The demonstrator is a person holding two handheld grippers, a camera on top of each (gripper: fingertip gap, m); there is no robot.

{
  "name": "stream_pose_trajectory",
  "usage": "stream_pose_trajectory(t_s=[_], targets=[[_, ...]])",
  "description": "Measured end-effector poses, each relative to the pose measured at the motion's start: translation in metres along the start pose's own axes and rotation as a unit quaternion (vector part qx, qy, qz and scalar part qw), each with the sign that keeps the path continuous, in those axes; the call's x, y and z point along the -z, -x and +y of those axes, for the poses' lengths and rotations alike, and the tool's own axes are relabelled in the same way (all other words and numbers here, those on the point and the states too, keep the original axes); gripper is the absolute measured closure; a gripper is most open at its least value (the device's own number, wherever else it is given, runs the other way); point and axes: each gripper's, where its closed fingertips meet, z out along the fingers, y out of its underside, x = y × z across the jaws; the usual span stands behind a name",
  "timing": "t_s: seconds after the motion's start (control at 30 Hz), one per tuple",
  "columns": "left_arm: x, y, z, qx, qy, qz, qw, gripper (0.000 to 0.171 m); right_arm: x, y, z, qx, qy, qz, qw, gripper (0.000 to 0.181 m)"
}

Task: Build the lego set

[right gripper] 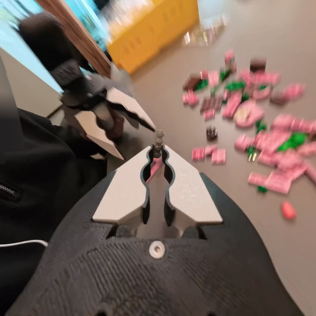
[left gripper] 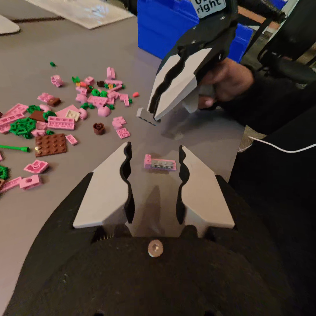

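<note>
A small pink and grey lego assembly (left gripper: 159,163) lies on the grey table between the tips of my open, empty left gripper (left gripper: 154,147). My right gripper (right gripper: 157,147) is shut on a grey studded lego piece (right gripper: 158,143) that sticks out past its tips. In the left wrist view the right gripper (left gripper: 152,114) hangs above and beyond the assembly with the grey piece (left gripper: 147,116) in its tips. The left gripper (right gripper: 139,142) shows blurred at left in the right wrist view. A pile of pink, green and brown lego parts (left gripper: 58,116) lies to the left.
A brown studded plate (left gripper: 50,145) and a dark brown round piece (left gripper: 98,128) lie near the pile. A blue bin (left gripper: 164,29) stands at the back, white paper (left gripper: 82,12) at the far left. A yellow bin (right gripper: 153,32) shows in the right wrist view. A dark sleeve (left gripper: 273,153) is on the right. The tips of one gripper are about 4 cm away from the tips of the other. My left gripper's tips are some 11 cm from the brown studded plate (left gripper: 50,145). Look for it in the right wrist view (right gripper: 211,101) too.
</note>
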Motion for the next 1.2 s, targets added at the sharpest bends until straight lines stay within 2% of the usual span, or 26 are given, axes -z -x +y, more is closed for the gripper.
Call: stream_pose_trajectory(t_s=[0.1,0.23,0.33,0.43,0.93,1.2], targets=[[-0.003,-0.001,0.007,0.026,0.023,0.011,0.999,0.117,-0.004,0.007,0.025,-0.046,0.063,0.019,0.997,0.174],[-0.014,-0.003,0.025,0.027,0.089,0.013,0.996,0.117,-0.011,0.013,0.048,-0.061,0.130,0.071,0.987,0.174],[-0.015,-0.004,0.034,0.017,0.117,0.006,0.993,0.118,-0.016,0.015,0.053,-0.073,0.149,0.090,0.982,0.174],[-0.015,-0.008,0.042,0.024,0.140,0.012,0.990,0.128,-0.020,0.017,0.053,-0.089,0.157,0.096,0.979,0.174],[-0.013,-0.004,0.047,0.008,0.149,-0.026,0.988,0.159,-0.020,0.012,0.063,-0.016,0.248,0.191,0.950,0.174],[-0.013,-0.004,0.048,0.010,0.152,-0.029,0.988,0.160,-0.021,0.014,0.064,0.026,0.277,0.191,0.942,0.173]])
